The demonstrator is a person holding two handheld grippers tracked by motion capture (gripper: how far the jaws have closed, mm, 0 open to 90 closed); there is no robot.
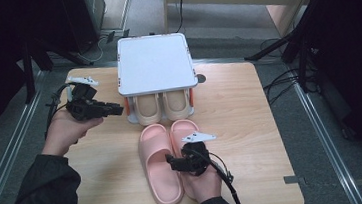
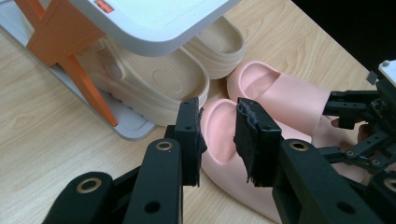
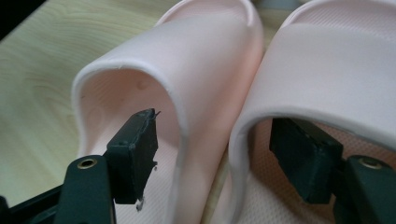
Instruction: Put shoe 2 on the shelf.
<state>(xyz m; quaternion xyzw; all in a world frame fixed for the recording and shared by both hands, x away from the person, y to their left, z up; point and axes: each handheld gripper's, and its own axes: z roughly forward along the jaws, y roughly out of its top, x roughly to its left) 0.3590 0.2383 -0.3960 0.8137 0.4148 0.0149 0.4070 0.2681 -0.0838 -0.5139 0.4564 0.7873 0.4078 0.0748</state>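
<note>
Two pink slippers lie side by side on the wooden table [image 1: 240,116], the left one [image 1: 161,176] and the right one [image 1: 181,129]. My right gripper [image 1: 172,162] is over their heels and stands open. One jaw is under the left slipper's strap [image 3: 201,60] and the other under the right slipper's strap [image 3: 327,60]. The adjoining strap edges are between the pads, with a gap on each side. My left gripper [image 1: 119,109] is held at the table's left, pointing toward the rack. It is open [image 2: 218,109] with nothing between its pads.
A shoe rack with a white top [image 1: 154,62] and orange struts [image 2: 88,88] stands at the table's far middle. A pair of beige slippers [image 1: 162,108] sits on its lower shelf, just behind the pink ones. Dark stands and cables lie on the floor around the table.
</note>
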